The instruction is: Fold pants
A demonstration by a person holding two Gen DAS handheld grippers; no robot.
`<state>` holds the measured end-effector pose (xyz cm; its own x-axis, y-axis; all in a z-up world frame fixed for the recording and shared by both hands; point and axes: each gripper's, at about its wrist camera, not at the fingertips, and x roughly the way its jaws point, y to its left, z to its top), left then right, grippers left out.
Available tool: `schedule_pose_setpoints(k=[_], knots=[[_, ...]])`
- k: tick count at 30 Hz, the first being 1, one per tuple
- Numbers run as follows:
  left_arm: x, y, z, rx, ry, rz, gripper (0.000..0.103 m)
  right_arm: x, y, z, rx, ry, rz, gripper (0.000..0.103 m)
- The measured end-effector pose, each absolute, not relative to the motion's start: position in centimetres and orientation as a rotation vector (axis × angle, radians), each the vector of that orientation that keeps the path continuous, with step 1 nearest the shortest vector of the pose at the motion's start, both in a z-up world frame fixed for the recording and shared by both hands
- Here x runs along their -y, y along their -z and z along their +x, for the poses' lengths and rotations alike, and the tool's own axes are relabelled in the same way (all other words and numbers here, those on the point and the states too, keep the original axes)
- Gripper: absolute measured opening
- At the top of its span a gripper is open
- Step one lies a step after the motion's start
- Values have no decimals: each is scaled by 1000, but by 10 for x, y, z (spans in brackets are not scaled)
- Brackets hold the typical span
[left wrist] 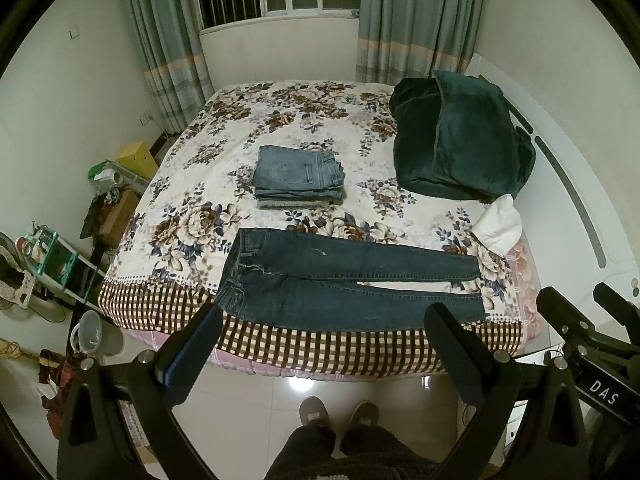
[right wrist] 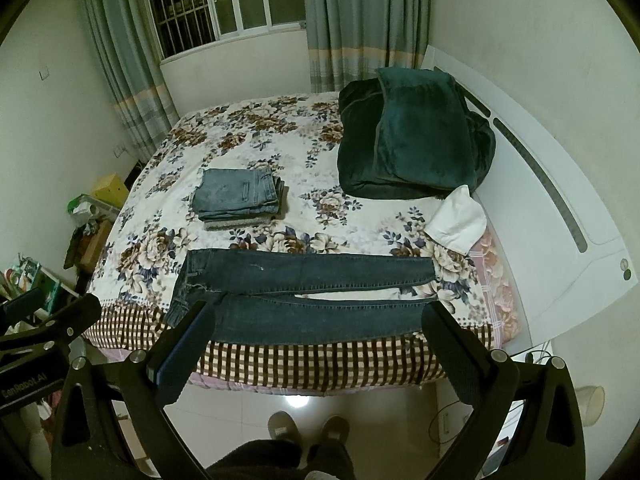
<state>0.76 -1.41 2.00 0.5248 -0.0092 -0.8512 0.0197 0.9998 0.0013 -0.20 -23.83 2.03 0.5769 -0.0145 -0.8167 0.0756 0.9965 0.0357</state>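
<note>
Dark blue jeans (left wrist: 340, 280) (right wrist: 304, 296) lie flat along the bed's near edge, waistband to the left, both legs stretched to the right and side by side. My left gripper (left wrist: 326, 312) hovers in front of the bed, above the floor, open with nothing between its fingers. My right gripper (right wrist: 316, 312) is held the same way, open and empty, short of the jeans. In the left wrist view the right gripper's black frame (left wrist: 592, 332) shows at the right edge. A stack of folded lighter jeans (left wrist: 298, 178) (right wrist: 240, 198) rests mid-bed behind the spread pair.
The bed has a floral cover (left wrist: 280, 120) with a checked border (left wrist: 320, 348). A dark green folded blanket (left wrist: 460, 136) and a white cloth (left wrist: 498, 224) sit at the right by the white headboard (right wrist: 560, 208). A person's slippered feet (left wrist: 340, 412) stand on the tiled floor. Clutter (left wrist: 60, 256) lines the left side.
</note>
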Motion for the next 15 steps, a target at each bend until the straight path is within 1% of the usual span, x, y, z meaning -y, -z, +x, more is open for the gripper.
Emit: schedule_pose_setpoints(k=[15], knots=[[15, -25, 8, -1008, 15, 7, 103, 239, -21, -1, -950, 54, 70, 103]])
